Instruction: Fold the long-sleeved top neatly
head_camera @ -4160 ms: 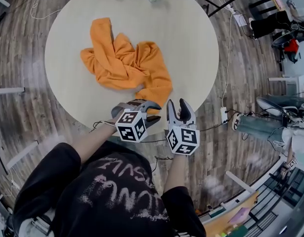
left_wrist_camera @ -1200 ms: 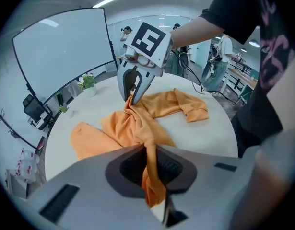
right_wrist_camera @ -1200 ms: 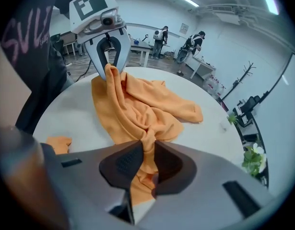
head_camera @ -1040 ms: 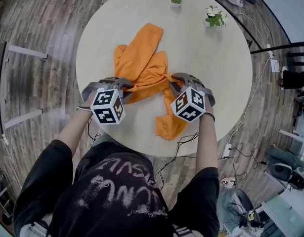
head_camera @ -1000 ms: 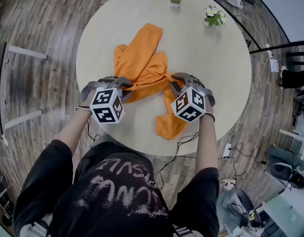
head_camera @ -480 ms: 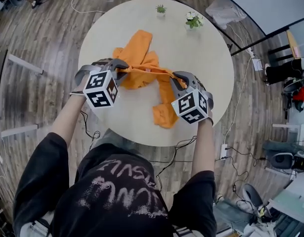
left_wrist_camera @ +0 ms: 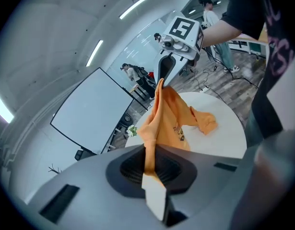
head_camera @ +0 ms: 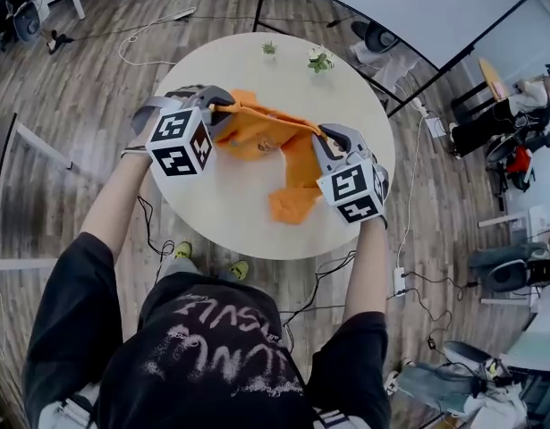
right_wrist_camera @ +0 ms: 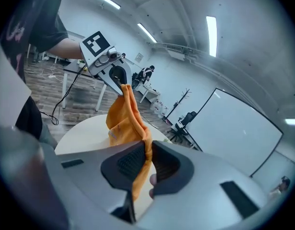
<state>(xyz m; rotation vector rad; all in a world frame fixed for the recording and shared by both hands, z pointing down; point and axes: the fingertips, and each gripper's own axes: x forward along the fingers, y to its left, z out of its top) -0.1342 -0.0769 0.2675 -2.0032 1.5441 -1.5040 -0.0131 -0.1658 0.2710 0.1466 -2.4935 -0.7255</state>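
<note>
so the soft orange long-sleeved top [head_camera: 257, 137] hangs stretched between both grippers above the round pale wooden table [head_camera: 212, 217], with one sleeve trailing down onto it. left gripper [head_camera: 223, 104] is clamped on one edge, and right gripper [head_camera: 327, 136] has just been tightening on the other. i'd pull it evenly taut, then lay it down flat. two small potted plants [head_camera: 321, 59] sit at the far rim, probably clear enough.

The print [left_wrist_camera: 178, 135] on the orange top [head_camera: 261, 132] is too small to read.
</note>
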